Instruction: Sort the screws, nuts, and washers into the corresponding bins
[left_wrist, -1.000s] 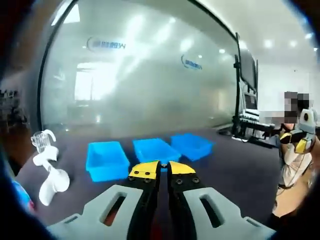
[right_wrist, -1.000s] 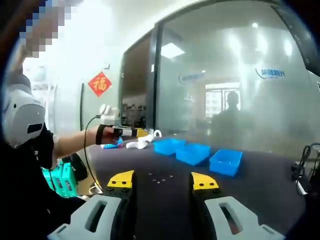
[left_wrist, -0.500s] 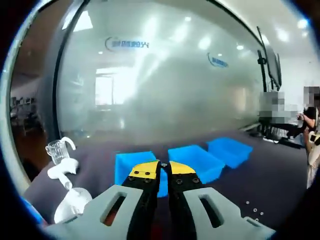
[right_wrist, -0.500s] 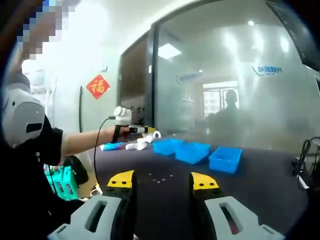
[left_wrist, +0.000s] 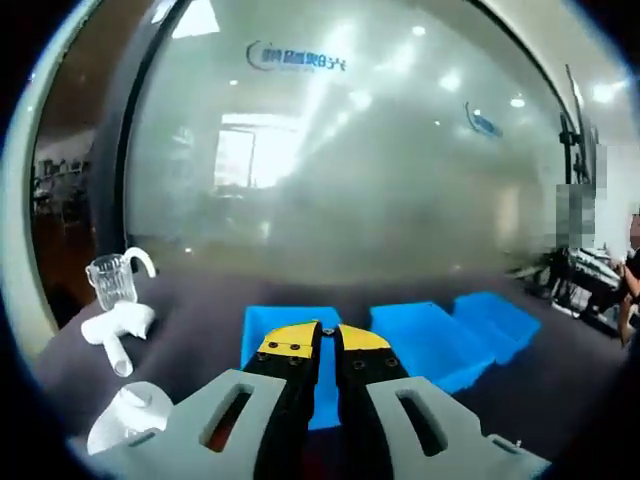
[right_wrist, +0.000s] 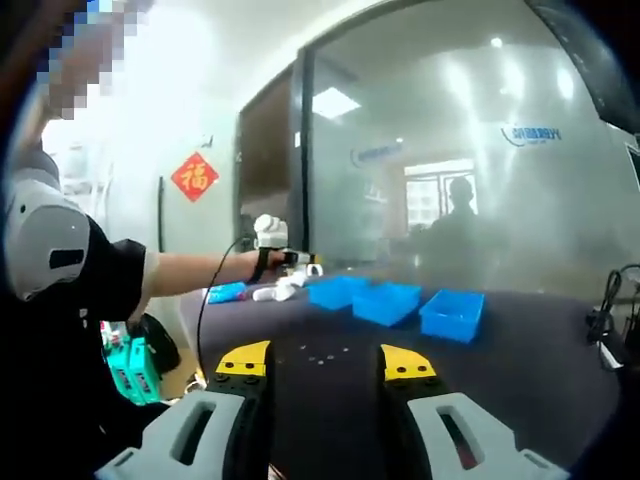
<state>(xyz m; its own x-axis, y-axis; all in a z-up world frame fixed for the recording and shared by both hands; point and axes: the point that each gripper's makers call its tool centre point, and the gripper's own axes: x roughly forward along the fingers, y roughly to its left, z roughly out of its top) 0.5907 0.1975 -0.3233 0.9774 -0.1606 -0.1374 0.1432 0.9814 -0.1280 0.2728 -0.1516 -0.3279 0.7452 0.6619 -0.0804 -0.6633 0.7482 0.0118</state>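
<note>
Lying in a loose scatter on the dark table (right_wrist: 540, 370), the small metal fasteners (right_wrist: 322, 356) sit straight ahead of the right gripper (right_wrist: 326, 361), between its spread jaws as the right gripper view frames them and some way beyond the tips. That relation decides the coming move: the right gripper is the nearer one and already released, so it looks set to reach forward and down for a pick. The pieces are too small to tell screw from nut from washer.

Past the scatter, toward the far edge of the table by the glass wall, three blue bins (right_wrist: 388, 302) stand in a row, the line running across the right gripper's view.

The left gripper (left_wrist: 328, 340) is clenched, its yellow-tipped jaws pressed together with nothing visible between them. In the left gripper view it points at the nearest blue bin (left_wrist: 265, 328), with the other two fanning off to its right (a few specks at the lower right may be the fasteners, but I cannot be sure). A clear cup (left_wrist: 110, 281) and white plastic pieces (left_wrist: 118, 326) rest near the table's left edge.
</note>
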